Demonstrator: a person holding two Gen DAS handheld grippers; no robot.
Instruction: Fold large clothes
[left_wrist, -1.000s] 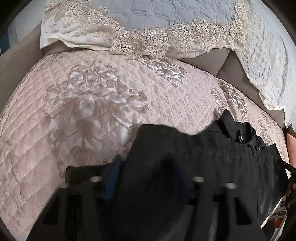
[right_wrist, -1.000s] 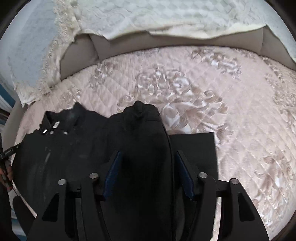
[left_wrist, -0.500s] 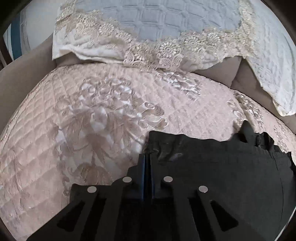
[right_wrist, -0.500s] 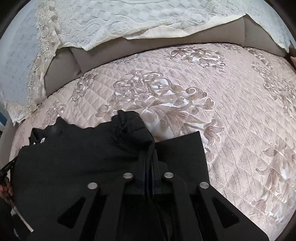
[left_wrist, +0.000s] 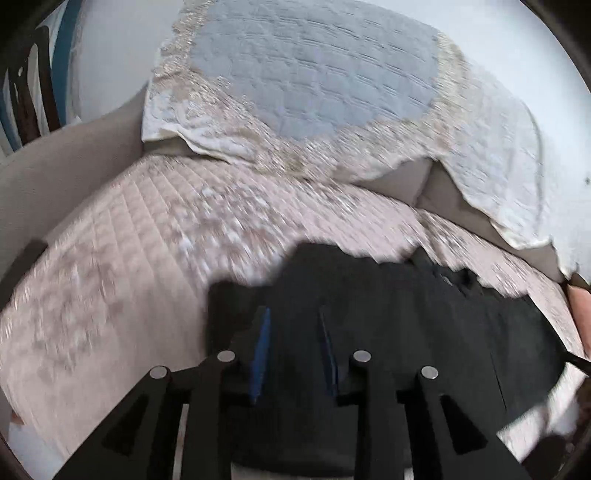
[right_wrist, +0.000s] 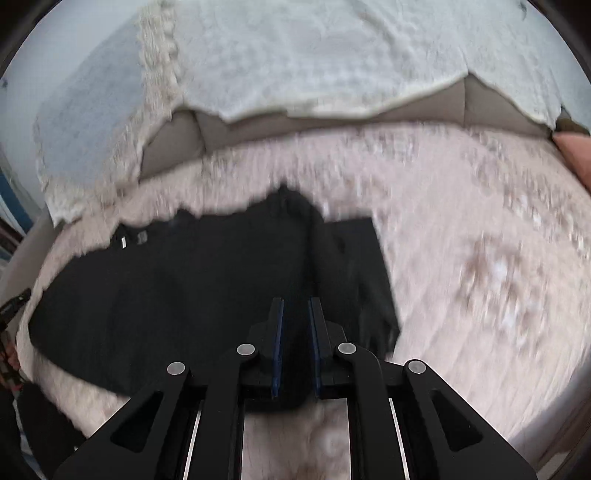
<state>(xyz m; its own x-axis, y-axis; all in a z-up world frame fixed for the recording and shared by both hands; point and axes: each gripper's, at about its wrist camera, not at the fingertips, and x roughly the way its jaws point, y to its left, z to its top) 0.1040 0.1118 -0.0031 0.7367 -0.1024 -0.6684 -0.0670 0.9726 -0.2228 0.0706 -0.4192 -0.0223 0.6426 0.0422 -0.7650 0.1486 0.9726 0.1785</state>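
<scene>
Black garment (left_wrist: 424, 325) lies folded flat on quilted cover (left_wrist: 129, 258).

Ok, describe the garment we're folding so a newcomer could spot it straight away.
Start at the wide pink quilted cover spread over the seat, below the white lace-edged throws on the backrest. On it lies a black garment, spread out flat. It is the only dark thing on that pale surface.

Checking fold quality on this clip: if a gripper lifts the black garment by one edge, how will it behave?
The black garment would probably droop rather than hold shape; it lies flat and layered on the quilted cover. That satin-looking cover may let it slide when pushed. It seems light, judging by its thin folded edges.
</scene>
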